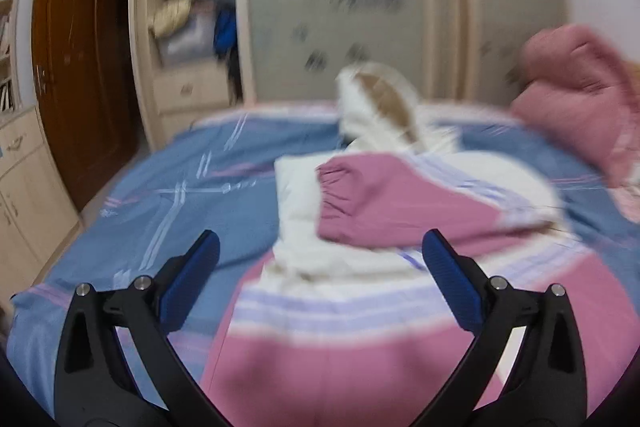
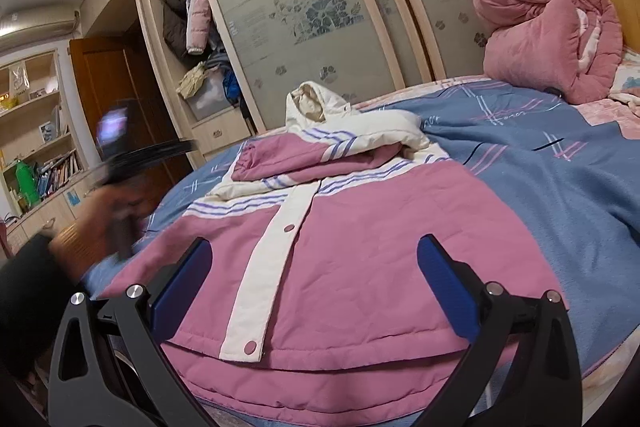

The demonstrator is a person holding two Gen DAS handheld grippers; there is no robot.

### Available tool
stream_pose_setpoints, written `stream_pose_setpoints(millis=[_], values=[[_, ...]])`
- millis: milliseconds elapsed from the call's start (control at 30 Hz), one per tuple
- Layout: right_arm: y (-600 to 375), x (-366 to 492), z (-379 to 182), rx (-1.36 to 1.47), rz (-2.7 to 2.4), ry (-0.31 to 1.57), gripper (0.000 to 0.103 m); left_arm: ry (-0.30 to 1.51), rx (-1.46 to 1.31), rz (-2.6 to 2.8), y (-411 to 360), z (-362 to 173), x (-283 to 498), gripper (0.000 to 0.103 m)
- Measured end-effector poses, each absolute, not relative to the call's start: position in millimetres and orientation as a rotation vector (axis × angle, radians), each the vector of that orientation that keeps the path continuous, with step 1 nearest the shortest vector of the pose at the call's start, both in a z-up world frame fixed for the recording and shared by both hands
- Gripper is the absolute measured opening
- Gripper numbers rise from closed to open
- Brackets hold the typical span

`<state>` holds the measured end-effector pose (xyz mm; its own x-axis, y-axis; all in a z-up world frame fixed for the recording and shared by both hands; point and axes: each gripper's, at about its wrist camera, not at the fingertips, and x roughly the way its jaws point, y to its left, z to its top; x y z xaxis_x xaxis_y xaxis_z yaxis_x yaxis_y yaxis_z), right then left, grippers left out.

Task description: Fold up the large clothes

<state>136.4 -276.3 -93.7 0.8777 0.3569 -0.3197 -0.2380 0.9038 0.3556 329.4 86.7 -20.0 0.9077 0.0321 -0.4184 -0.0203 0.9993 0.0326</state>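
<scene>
Pink and white padded fabric fills the near end of the bed [image 2: 560, 163]: a hooded jacket [image 2: 344, 259] lies front-up on the blue checked blanket [image 2: 532, 179], its white snap placket running down the middle and one pink sleeve [image 2: 304, 159] folded across the chest below the cream hood [image 2: 316, 103]. Both tools are released and empty, the right tool [image 2: 314, 263] hanging over the jacket's hem and the left tool [image 1: 320, 255] over its lower front, blurred. Beyond, a rolled pink quilt [image 2: 548, 27] sits at the bed's far corner, before a sliding-door wardrobe [image 2: 304, 11].
</scene>
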Motion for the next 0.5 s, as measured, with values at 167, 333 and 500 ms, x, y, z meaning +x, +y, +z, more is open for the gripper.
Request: stream_pose_setpoints(millis=[167,333,500], values=[[-288,129,-92,0.324,0.295,0.349,0.102,0.264,-0.011,-0.03,67,-20,164,0.101],[-281,120,-87,0.286,0.285,0.305,0.102,0.193,0.091,0.016,47,-54,103,0.101],[-261,116,-83,0.182,0.293,0.286,0.102,0.257,0.075,0.051,52,-63,115,0.101]])
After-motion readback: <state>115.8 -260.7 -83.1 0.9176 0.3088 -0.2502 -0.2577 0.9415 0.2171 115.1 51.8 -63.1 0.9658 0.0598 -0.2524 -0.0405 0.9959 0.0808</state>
